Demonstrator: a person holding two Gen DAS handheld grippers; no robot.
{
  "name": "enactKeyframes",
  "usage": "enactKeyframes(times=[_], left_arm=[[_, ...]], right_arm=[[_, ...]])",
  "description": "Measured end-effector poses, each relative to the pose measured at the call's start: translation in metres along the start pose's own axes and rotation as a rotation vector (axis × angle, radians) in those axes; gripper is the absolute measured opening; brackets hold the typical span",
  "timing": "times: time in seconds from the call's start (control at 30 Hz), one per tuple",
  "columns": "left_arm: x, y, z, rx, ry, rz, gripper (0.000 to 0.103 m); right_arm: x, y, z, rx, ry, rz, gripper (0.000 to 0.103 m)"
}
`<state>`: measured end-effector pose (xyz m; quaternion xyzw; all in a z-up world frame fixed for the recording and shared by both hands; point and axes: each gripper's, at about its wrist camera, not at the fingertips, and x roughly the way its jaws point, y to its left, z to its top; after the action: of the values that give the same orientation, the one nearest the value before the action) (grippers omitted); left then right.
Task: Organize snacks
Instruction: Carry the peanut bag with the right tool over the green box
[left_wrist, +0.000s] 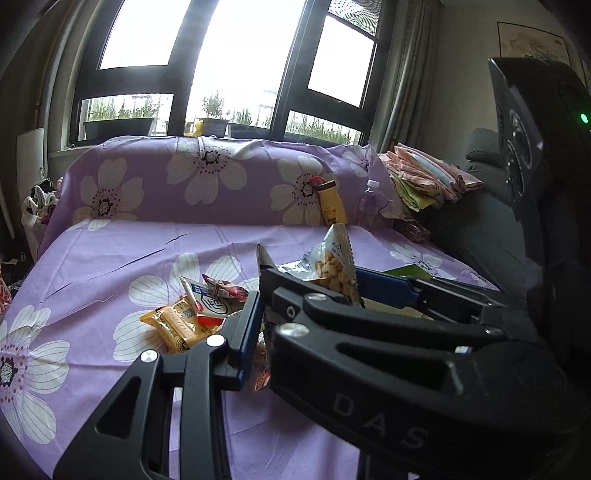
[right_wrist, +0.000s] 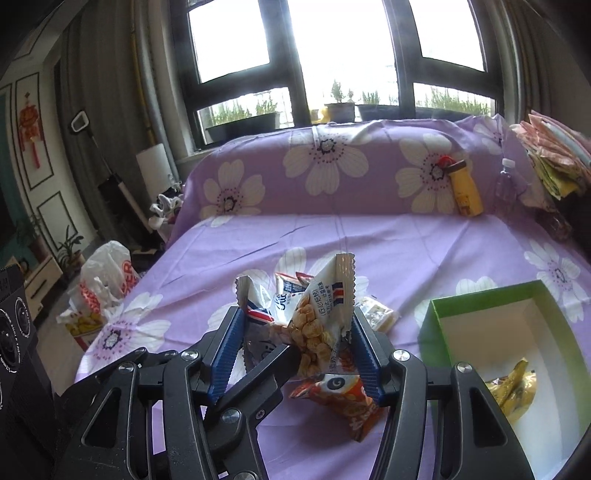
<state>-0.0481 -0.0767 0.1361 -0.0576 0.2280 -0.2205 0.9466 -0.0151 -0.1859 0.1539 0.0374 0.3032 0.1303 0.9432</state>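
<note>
Place: a home living room.
Evidence: sofa under a purple flowered sheet (right_wrist: 332, 236), big window (right_wrist: 332, 55) with potted plants (right_wrist: 340, 105), red knot ornament (right_wrist: 29, 125) far left.

A box (right_wrist: 476, 310) sits right of the snack packets (right_wrist: 314, 317) on the bed (right_wrist: 406, 251).

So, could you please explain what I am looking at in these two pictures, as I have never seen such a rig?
A person holds a two-fingered tool in each hand, and each tool carries a wide-angle camera looking along its fingers. One picture is from the left gripper, the other from the right gripper. Both grip one bunch of snack packets over a flowered purple sheet. Some loose packets lie on it. The green box at the right holds a yellow packet.
</note>
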Motion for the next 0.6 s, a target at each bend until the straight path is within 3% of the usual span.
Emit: enactKeyframes(times=[0.6], left_arm=[[0.009, -0.065, 0.023, 0.064, 0.013, -0.096, 0.034]], right_arm=[[-0.045, -0.058, 0.015, 0.105, -0.028, -0.069, 0.060]])
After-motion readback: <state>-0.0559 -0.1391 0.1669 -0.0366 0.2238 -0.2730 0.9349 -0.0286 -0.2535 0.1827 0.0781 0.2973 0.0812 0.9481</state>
